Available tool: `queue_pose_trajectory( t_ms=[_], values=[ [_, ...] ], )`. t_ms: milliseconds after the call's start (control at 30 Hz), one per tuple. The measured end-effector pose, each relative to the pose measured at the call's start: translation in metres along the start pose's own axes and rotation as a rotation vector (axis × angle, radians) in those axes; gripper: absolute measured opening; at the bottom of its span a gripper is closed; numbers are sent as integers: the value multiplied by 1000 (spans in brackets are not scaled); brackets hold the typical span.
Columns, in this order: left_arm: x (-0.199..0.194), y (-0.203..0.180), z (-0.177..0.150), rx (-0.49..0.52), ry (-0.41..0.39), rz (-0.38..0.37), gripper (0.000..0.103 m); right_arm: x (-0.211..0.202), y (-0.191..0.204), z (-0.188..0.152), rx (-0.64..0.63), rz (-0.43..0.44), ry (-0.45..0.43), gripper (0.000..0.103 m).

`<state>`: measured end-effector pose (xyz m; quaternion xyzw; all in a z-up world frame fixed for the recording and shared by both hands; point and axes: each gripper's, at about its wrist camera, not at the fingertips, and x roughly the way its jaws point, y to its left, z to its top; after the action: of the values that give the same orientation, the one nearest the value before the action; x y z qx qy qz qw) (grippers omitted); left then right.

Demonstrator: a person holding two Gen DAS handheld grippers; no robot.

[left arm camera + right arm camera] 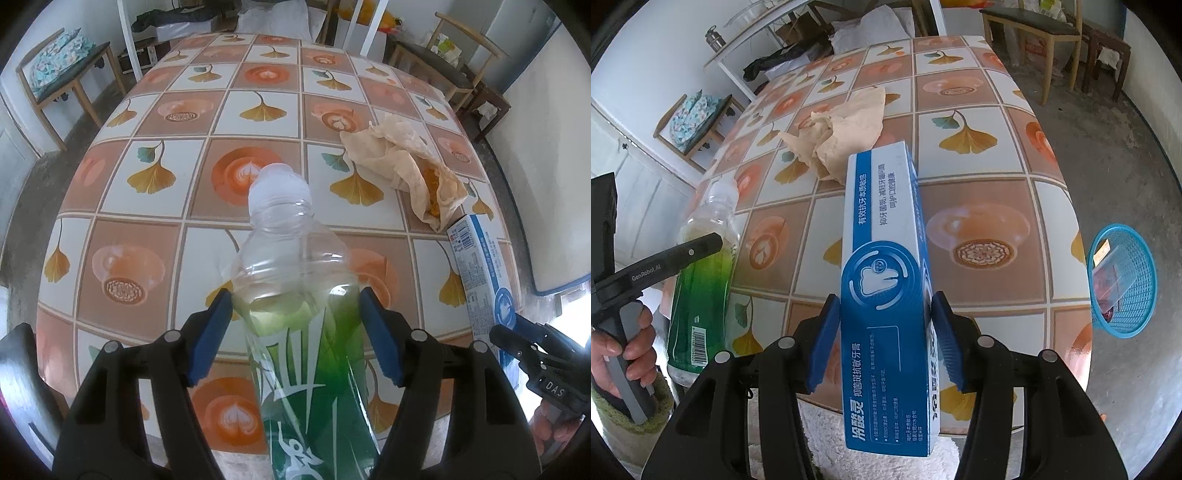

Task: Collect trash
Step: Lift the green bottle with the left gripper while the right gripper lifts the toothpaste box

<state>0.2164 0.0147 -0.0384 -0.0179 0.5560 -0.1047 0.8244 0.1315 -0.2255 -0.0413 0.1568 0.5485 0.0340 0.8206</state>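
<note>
The left gripper (297,332) has a plastic bottle (295,295) between its two blue pads, which press on the clear shoulder just above the green label; the jaws stand fairly wide, closed around the bottle's body. The bottle's white cap (279,188) points away from the camera, out over the table (147,122), and a little pale liquid shows inside. The right gripper (884,339) is clamped on a blue-and-white toothpaste box (882,258), its pads flat against the box's two narrow sides about halfway along; the box sticks out ahead of the jaws over the table's near edge. From the right wrist view the bottle is to the left of the box, held over the near left part of the table, with a hand (620,343) wrapped round the left gripper's handle. A crumpled brown paper wrapper (406,162) lies on the tablecloth towards the table's right side, beyond both grippers and touching neither; something orange shows inside its open end. A blue mesh basket (1123,280) stands on the floor just off the table's right edge, with some wrappers already in it. Chairs (62,74) stand round the far corners of the table.
</note>
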Motion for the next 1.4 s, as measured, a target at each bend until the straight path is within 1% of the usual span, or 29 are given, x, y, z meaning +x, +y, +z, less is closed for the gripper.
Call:
queue_pose_trajectory(
  t_ms=[233, 400, 667, 1000, 1233, 1400],
  values=[
    [-1, 1, -2, -9, -6, -20, 66, -3, 4, 1, -18, -14, -10, 50],
    [-1, 0, -2, 0, -3, -17, 67, -2, 7, 3, -25, -28, -14, 50],
    [1, -3, 1, 12, 2, -17, 67, 10, 8, 8, -41, -50, 5, 50],
    [5, 2, 3, -7, 20, -63, 67, 21, 15, 13, -78, -91, -2, 50],
    [4, 6, 2, -26, 25, -90, 67, 17, 14, 14, -78, -81, -22, 49],
    [-6, 6, -3, -25, -7, -112, 67, 6, 11, 14, -65, -50, -53, 49]
  ],
)
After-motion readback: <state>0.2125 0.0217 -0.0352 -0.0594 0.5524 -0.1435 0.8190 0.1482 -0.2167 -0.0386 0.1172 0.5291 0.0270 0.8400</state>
